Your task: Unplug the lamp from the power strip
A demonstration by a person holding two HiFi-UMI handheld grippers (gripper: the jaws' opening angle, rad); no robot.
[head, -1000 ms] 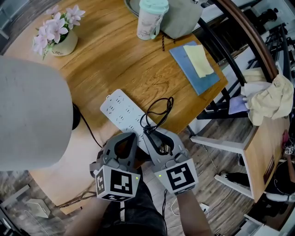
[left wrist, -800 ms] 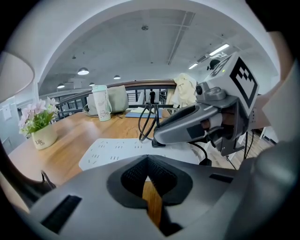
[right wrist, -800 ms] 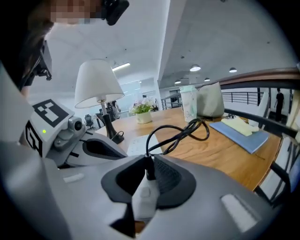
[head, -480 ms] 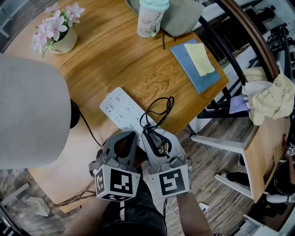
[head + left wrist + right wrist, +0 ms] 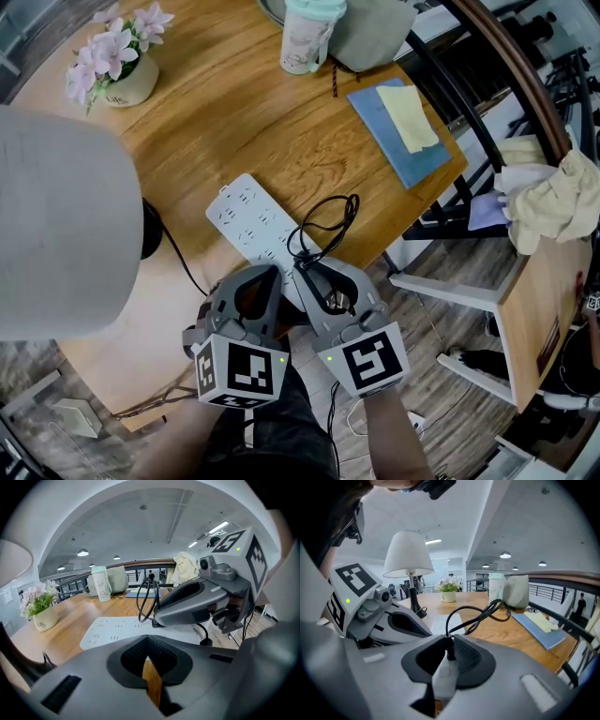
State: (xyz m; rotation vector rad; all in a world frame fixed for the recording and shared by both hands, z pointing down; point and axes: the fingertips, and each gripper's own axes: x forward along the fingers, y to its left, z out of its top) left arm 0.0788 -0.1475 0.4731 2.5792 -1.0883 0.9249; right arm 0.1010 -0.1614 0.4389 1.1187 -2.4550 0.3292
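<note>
Left tongs (image 5: 150, 660) closed beside right tongs (image 5: 446, 658) clamping a plug (image 5: 443, 678).

A flower pot (image 5: 127, 80), cup (image 5: 307, 37) and blue notebook (image 5: 414, 165) rest on the table (image 5: 253, 122).

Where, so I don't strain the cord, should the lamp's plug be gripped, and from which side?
Grip the white plug body across its sides, from the near edge of the table, as the right gripper does. It looks rigid; the black cable would bend.
</note>
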